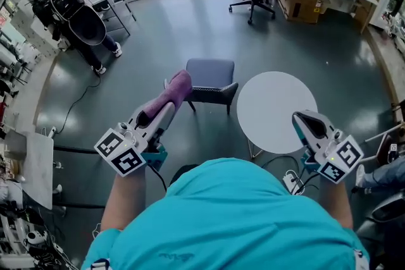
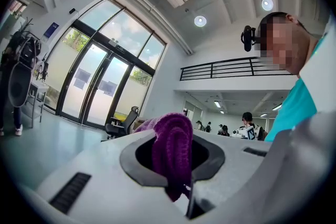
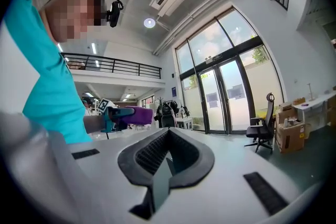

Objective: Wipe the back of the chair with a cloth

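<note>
Left gripper (image 1: 168, 109) is clamped on the purple cloth (image 1: 172, 92), a soft, chunky knit that bunches between the jaws and flops out past them. Right gripper (image 1: 305, 122) has its ribbed jaws pressed together on nothing. Wiping looks not yet begun: the cloth hangs in the air, short of the chair (image 1: 210, 73), a low blue-grey padded piece on dark legs (its back seems to be the darker edge facing the person). A smooth, round white table (image 1: 276, 112) stands just beside it.
</note>
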Tool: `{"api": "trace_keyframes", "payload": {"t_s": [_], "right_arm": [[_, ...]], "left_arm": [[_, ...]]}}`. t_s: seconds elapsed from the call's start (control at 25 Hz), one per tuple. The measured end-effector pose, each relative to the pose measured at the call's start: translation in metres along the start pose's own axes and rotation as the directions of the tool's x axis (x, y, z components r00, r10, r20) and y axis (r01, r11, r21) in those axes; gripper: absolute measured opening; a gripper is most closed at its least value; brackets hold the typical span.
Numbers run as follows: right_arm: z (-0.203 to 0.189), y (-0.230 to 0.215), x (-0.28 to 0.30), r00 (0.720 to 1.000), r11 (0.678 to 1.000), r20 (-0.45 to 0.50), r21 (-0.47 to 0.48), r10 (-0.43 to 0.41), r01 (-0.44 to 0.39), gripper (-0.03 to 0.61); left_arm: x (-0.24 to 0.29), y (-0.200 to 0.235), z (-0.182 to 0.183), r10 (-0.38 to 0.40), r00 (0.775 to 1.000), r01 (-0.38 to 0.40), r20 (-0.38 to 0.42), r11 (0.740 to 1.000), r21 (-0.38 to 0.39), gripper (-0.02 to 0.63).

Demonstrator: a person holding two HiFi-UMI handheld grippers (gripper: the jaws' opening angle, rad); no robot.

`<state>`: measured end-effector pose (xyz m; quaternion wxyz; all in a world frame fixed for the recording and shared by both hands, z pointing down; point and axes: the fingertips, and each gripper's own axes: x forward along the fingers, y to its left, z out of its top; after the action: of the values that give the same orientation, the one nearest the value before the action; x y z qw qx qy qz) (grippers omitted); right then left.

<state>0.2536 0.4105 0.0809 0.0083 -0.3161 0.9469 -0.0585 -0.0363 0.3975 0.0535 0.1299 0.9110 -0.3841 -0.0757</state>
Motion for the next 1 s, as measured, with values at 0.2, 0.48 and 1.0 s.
{"api": "trace_keyframes", "payload": {"t_s": [0.2,0.48,1.0], "right_arm": [[-0.012,-0.003,0.041,0.999,1.0,-0.019,0.015,0.026,-0.026,-0.009],[-0.002,0.005,0.163,1.0,1.0,-0.016,-0.007,0.005,-0.005,-0.009],[0.03,0.017,0.354,0.991,0.992,-0.057,-0.06,-0.118,0.114,-0.009]], "left_arm": [[-0.002,0.037,-0.007,0.004,1.0,-0.004,-0.01,1.0,-0.029,0.058],[-0.015,0.149,0.013,-0.059,0.998,0.061,0.024,0.996,-0.069,0.058],[-0.045,0.346,0.064,-0.128,0.992,0.126,-0.014,0.988,-0.092,0.058]]}}
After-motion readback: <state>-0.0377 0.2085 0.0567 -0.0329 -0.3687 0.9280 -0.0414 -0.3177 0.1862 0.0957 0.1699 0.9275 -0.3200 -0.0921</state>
